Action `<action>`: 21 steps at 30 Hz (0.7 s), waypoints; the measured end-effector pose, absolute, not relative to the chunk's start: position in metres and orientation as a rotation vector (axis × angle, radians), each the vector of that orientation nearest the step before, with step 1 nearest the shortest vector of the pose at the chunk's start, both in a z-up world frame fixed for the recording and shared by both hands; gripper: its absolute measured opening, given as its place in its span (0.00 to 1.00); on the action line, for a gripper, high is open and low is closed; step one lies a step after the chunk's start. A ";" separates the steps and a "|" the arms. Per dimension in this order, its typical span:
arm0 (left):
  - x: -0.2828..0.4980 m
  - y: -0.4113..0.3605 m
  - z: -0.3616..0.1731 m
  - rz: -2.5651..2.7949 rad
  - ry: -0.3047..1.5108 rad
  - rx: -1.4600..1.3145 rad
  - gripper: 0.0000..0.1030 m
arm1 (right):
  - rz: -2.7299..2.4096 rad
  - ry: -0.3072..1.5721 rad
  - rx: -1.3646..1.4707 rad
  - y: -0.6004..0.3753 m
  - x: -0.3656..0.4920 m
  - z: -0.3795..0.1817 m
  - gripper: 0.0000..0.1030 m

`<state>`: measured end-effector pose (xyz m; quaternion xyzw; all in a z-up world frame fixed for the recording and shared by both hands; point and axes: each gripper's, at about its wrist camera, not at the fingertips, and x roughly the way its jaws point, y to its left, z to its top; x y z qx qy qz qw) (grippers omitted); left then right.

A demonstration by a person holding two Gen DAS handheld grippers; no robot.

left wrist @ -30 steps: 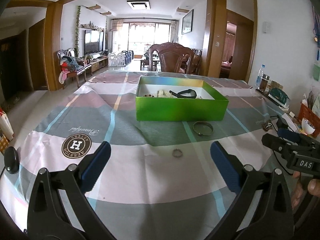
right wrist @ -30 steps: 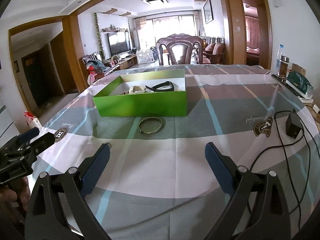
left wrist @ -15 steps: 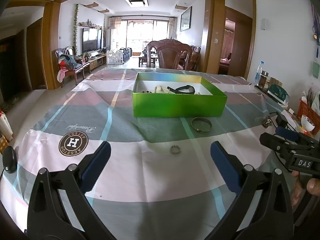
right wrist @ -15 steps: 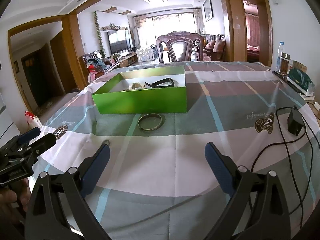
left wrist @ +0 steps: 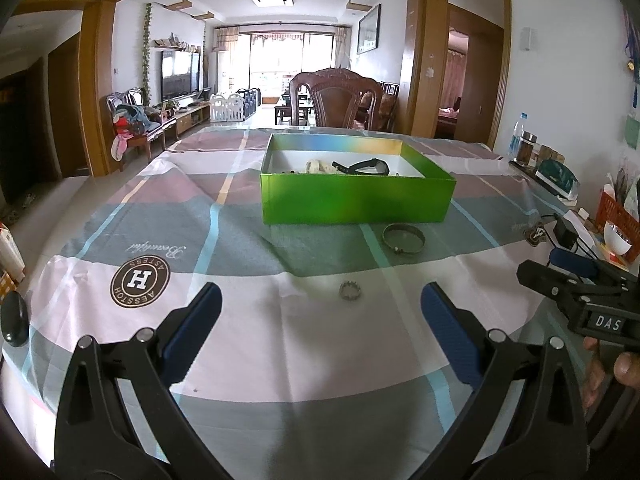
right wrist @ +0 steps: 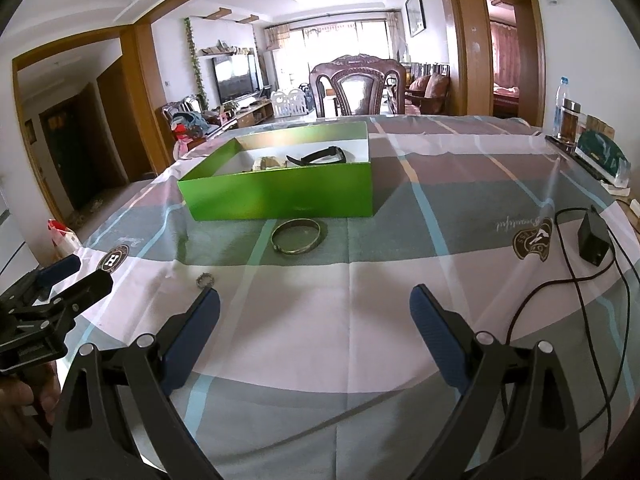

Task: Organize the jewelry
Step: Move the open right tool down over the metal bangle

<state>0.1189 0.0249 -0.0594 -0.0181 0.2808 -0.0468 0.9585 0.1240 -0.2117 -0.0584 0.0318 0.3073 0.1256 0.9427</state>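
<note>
**Creeping closer to the jewelry, both grippers empty**

Comparing with a second ago, not much has changed: both cameras have drifted a bit nearer the green box (left wrist: 356, 204), so it and the loose pieces sit slightly closer in view. Nothing on the desk (left wrist: 280, 360) has been moved.

Left gripper (left wrist: 320, 312) has its fingers spread wide, holding nothing. Same for the right gripper (right wrist: 314, 312), wide apart and empty.

The small ring (left wrist: 350, 291) lies on the cloth just ahead of the left gripper, between its fingertips in that view. The bangle (left wrist: 403, 239) rests a little farther on, just in front of the box's near wall, not touching it. Inside the box there's a black strap (left wrist: 362, 166) and some pale pieces I can't make out.

Readable stuff: the tablecloth has a round brown logo (left wrist: 140, 282) with a big "H" and "AESSTOH" around it, script next to it looks like "Beautiful". The right gripper's body shows "DAS" (left wrist: 608, 323). A black adapter (right wrist: 594, 242) with its cable sits off to the right.
</note>
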 end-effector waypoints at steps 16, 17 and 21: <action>0.134 0.033 -0.072 -0.108 0.600 -0.051 0.96 | 0.265 0.801 -0.058 -0.162 0.230 -0.086 0.91; 0.134 0.034 -0.072 -0.108 0.603 -0.052 0.96 | 0.261 0.820 -0.072 -0.157 0.239 -0.090 0.91; 0.139 0.037 -0.073 -0.106 0.609 -0.060 0.96 | 0.240 0.893 -0.083 -0.143 0.275 -0.106 0.91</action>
